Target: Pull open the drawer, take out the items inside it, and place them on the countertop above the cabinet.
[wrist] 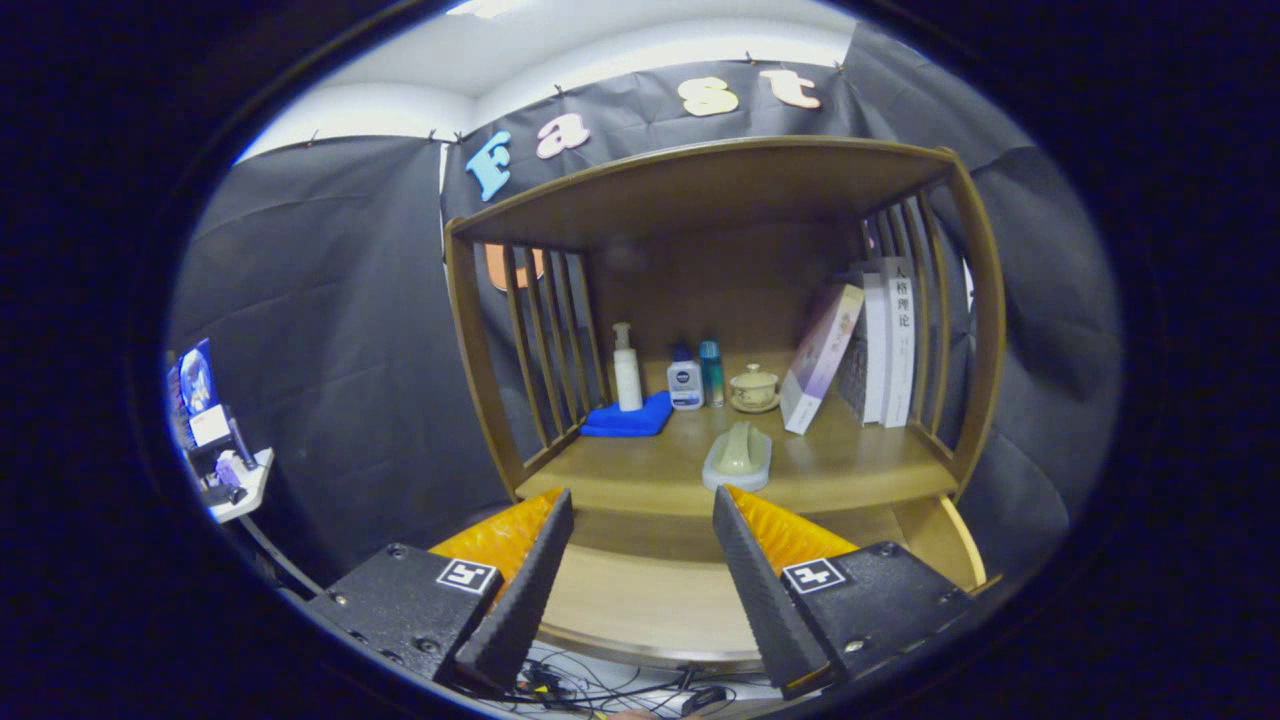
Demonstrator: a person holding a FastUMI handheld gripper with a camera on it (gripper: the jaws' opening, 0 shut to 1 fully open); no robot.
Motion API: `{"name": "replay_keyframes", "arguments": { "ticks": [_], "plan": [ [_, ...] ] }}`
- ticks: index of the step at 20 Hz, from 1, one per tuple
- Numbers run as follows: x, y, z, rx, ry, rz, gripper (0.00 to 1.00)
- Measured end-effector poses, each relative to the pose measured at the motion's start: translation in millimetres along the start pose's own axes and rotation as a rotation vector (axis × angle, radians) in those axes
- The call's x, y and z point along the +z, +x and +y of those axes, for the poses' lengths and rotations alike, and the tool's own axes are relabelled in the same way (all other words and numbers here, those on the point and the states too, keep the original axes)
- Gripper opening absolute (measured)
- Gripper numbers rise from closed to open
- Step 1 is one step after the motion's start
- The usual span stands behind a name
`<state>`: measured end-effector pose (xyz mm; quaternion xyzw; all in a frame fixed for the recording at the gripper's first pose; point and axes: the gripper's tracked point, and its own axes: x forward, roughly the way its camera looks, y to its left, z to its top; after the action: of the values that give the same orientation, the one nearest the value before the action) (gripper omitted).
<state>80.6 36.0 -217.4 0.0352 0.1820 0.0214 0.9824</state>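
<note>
- Tongs (pixel 640 540) held spread wide, pinching nothing, a clear gap between the two ribbed fingers (pixel 520 590).
- Hovered above and in front of the wooden cabinet (pixel 470 330), pointed toward its open shelf space with slatted sides.
- Pale brown counter (pixel 850 470) lay just beyond the fingertips, its front edge running crosswise to the line of the tongs.
- Light wooden drawer (pixel 640 600) seen below that front edge, directly between and under the fingers; looked already pulled out, its visible bottom bare, though the near part stayed hidden behind the fingers.
- Pale green oblong brush-like item on a grey base (pixel 737 458) rested near the front edge of the counter, just ahead of the right finger, long axis pointing away toward the back edge.
- Judged the key relation thus: drawer down and slightly nearer than the fingertips, counter ahead and higher; any reach for drawer contents would call for tipping downward, not forward.
- Farther back along the counter's rear edge: folded blue cloth (pixel 628 418) with a white pump bottle (pixel 627 372) on it, a white jar with dark label (pixel 685 384), a slim teal bottle (pixel 711 372), a cream lidded cup (pixel 754 388).
- Upright and leaning books (pixel 870 345) stood toward the right rear corner.
- Could not tell whether anything remained inside the drawer.
</note>
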Motion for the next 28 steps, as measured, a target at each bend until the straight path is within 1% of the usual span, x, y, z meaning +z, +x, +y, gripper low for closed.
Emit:
{"name": "replay_keyframes", "arguments": {
  "ticks": [2, 4, 6, 8, 12, 17, 22, 25, 28],
  "plan": [
    [-18, -10, -2, -0.013, -0.02, -0.026, 0.9],
    [-34, -19, -9, -0.051, -0.04, -0.062, 0.9],
    [-51, -27, -12, -0.067, -0.052, -0.096, 0.89],
    [-71, -34, -24, -0.113, -0.086, -0.119, 0.9],
    [-121, -39, -24, -0.134, -0.091, -0.063, 0.89],
    [-166, -28, -41, -0.197, 0.017, 0.028, 0.9],
    [-179, -10, -50, -0.256, 0.009, 0.055, 0.89],
    [-178, -8, -50, -0.312, 0.013, 0.027, 0.9],
    [-175, -2, -46, -0.323, -0.008, 0.017, 0.92]
  ]
}}
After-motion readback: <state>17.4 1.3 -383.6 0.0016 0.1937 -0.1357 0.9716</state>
